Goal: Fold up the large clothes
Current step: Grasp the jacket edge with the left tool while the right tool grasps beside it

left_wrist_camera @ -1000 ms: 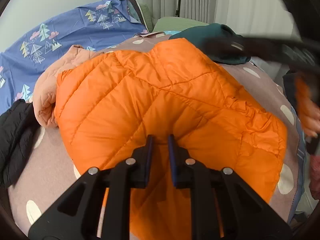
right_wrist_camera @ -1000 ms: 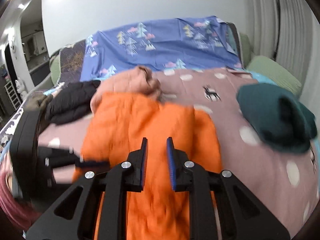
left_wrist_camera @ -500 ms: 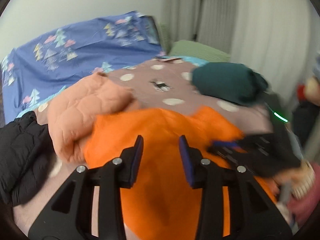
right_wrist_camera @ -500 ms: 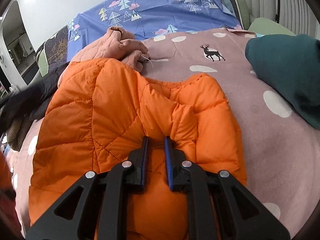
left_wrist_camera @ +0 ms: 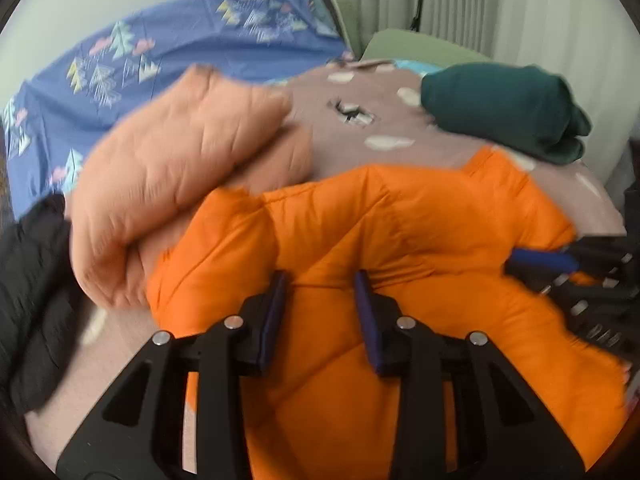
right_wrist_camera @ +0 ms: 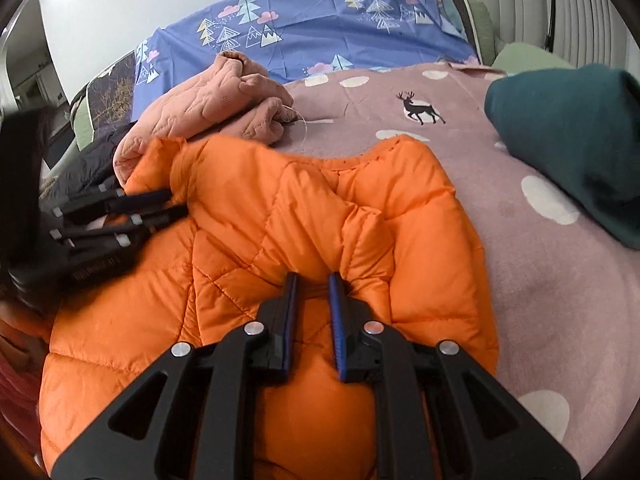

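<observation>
An orange puffer jacket [left_wrist_camera: 400,232] lies spread on the bed and fills the lower half of both views [right_wrist_camera: 260,220]. My right gripper [right_wrist_camera: 312,280] is shut on a raised fold near the jacket's collar; it shows at the right edge of the left wrist view [left_wrist_camera: 520,260]. My left gripper [left_wrist_camera: 320,280] hangs just over the jacket's left part. Its jaws stand apart and are closing, with orange fabric showing between them but not pressed. In the right wrist view its tips [right_wrist_camera: 176,204] sit against the jacket's left shoulder edge.
A peach quilted garment [right_wrist_camera: 208,108] lies bunched just beyond the jacket. A dark green folded garment [right_wrist_camera: 568,128] sits at the right and a black garment [left_wrist_camera: 28,280] at the left. The mauve dotted blanket [right_wrist_camera: 540,280] covers the bed, with a blue tree-print sheet [right_wrist_camera: 300,28] behind.
My left gripper let go of the orange jacket, opened and shifted toward its left side. My right gripper came down with the jacket fold pinched between its jaws.
</observation>
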The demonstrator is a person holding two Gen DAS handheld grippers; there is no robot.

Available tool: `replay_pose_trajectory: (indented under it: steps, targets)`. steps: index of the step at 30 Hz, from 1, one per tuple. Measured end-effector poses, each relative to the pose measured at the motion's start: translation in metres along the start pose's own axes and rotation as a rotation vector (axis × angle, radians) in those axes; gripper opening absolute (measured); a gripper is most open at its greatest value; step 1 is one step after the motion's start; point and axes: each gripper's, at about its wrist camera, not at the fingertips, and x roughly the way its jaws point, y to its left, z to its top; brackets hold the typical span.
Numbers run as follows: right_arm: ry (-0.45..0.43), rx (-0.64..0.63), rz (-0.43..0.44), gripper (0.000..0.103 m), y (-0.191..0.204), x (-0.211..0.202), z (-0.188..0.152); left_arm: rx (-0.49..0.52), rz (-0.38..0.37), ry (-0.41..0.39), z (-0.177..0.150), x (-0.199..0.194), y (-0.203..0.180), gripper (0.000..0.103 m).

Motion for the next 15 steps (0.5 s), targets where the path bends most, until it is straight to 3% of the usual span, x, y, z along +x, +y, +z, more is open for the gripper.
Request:
replay_pose_trajectory:
  steps: [3,4,6,7,12,15]
  targets:
    - [-0.005,0.005,0.004,0.015,0.000,0.000,-0.002,0.001,-0.035,-0.081,0.016,-0.016,-0.006,0.040]
    - [-0.005,0.011,0.011,0.015,-0.002,0.001,-0.002,-0.004,-0.028,-0.075,0.019,-0.012,-0.007,0.040]
    - [-0.010,0.021,0.023,0.015,-0.004,0.001,-0.003,0.003,0.021,0.034,0.014,0.025,-0.008,0.043]
    - [-0.012,0.033,0.032,0.015,-0.007,0.002,-0.003,0.028,0.025,0.034,0.007,0.038,-0.011,0.043]
    - [0.000,0.085,0.069,0.015,-0.016,0.007,-0.001,0.034,0.052,0.052,0.002,0.040,-0.016,0.043]
    - [-0.006,0.053,0.046,0.015,-0.009,0.000,-0.001,0.001,0.021,0.060,0.000,0.025,-0.012,0.043]
